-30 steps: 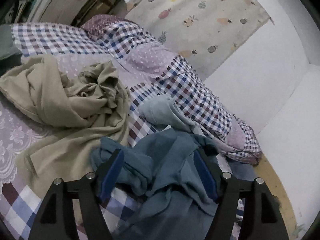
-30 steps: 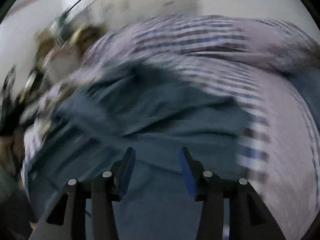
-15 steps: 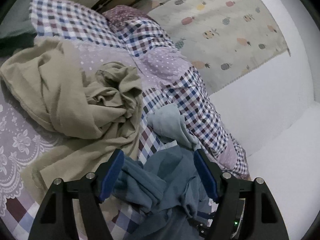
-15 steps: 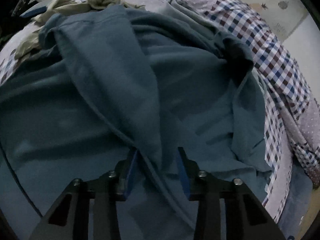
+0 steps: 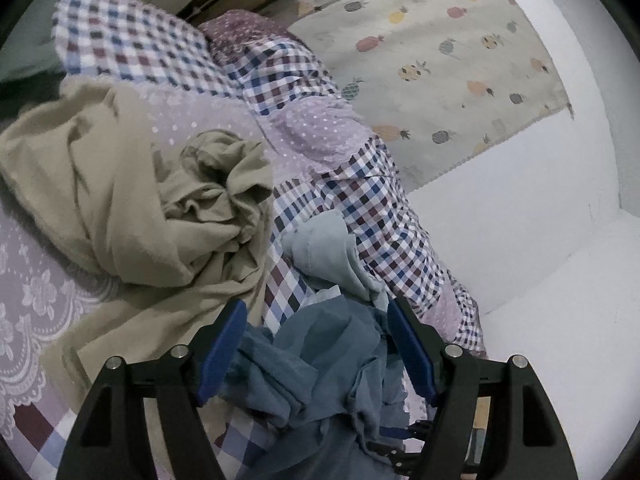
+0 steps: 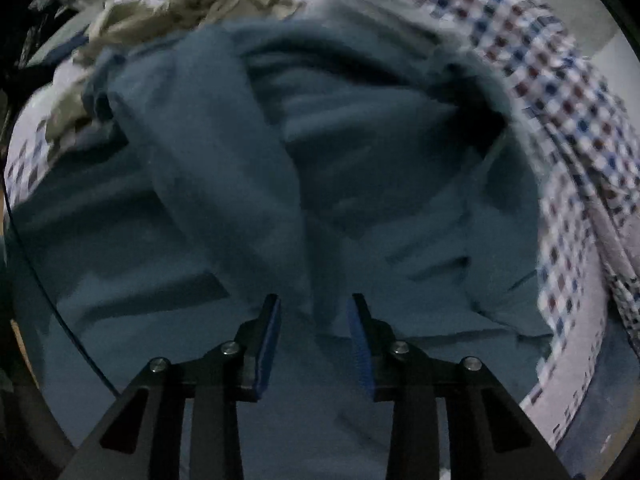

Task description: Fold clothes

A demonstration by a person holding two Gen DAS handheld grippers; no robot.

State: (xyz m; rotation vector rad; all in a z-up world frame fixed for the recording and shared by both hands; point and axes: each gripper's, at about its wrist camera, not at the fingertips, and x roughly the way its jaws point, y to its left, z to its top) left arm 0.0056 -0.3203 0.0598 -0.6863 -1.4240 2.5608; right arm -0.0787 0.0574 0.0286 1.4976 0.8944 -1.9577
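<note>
On the checked bed cover [image 5: 360, 208], the blue garment [image 6: 360, 160] is lying crumpled, nothing yet folded. A ridge of it is being straddled by the right gripper [image 6: 314, 312], narrowed, pads apart. The left gripper [image 5: 316, 320] is being held wide above it; the beige garment [image 5: 132, 200] is waiting.

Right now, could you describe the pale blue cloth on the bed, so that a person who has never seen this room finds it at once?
Start from the bed's checked cover beside the white wall. On it lie a large crumpled beige garment and a dark teal garment. The pale blue cloth is the small piece between them, just beyond the teal one; it is the lightest and smallest.
</note>
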